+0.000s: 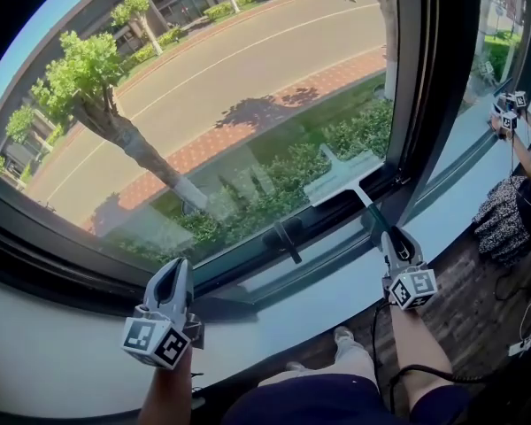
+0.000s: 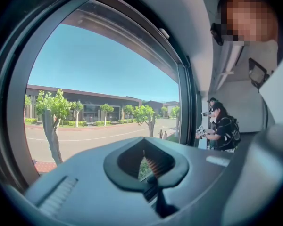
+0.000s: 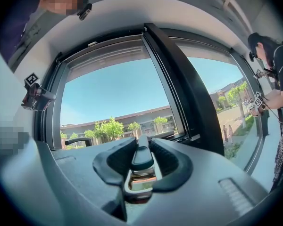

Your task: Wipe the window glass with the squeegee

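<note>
Two grippers, one squeegee, one pane in work. Right gripper (image 1: 391, 237): clamped on the dark handle of the squeegee (image 1: 341, 177); in the right gripper view, handle pinched between both pads. Left gripper (image 1: 170, 277): jaws closed together, nothing between them; hangs over the near sill (image 1: 62, 352), well apart from the squeegee and to its left. Squeegee: pale blade at the lower right corner of the window glass (image 1: 203, 87), apparently against it, just above the lower frame; blade's long axis left to right, slightly tilted; handle running back from the blade's middle to the near right, into the right gripper. Deciding relation: bulk of the pane to the left of the blade and higher, so crosswise to the blade for a pull, lengthwise for a shift left; right gripper alone on the tool, left gripper the farther one. Further count: one black window handle (image 1: 285, 235) on the lower frame, just left of the blade; one dark mullion (image 1: 425, 87) just right of it; one other person (image 1: 524, 149) at far right, holding grippers; several trees outside.
</note>
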A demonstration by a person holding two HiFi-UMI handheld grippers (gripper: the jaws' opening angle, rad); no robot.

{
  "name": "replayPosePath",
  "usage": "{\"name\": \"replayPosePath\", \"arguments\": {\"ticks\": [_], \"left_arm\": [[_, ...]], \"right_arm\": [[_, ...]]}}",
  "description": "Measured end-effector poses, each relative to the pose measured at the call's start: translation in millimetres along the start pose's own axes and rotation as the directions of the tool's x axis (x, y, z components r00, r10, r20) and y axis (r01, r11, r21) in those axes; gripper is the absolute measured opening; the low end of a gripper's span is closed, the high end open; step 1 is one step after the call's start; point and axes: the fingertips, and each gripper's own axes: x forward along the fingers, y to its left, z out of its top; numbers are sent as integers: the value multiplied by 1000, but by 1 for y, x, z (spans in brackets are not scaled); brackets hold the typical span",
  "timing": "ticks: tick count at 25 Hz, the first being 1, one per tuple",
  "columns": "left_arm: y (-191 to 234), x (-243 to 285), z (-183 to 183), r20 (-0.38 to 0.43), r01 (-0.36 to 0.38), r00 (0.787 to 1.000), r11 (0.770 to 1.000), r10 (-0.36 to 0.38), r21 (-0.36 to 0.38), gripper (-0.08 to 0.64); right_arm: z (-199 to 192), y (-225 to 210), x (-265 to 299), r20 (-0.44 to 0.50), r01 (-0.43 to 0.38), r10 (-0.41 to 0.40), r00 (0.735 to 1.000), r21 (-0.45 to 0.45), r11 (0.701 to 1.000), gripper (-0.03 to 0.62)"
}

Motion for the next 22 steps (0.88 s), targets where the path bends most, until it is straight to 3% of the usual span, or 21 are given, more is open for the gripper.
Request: {"name": "replayPosePath", "arguments": {"ticks": [8,12,15,18,22], "left_arm": [[-11,9,8,0,25,1000,1000,-25,5,6],[-25,17,45,21,32,999,999,-32,13,6],[-19,10,44,5,31,999,999,-31,15,6],[-19,21,61,29,20,999,1000,-20,10,6],[-16,34,95,103,-2,995,1000,-1,23,6]], "right_arm": [[8,1,-4,14,-14,14,1000,-6,1000,98],[63,-6,-12,79,2,-2,997,10,1000,98],[95,14,-31,141,3,-8,990,36,999,98],[177,24,-22,254,-37,36,966,-2,999,98],[306,45,13,439,-103,126,889,-76,992,98]]}}
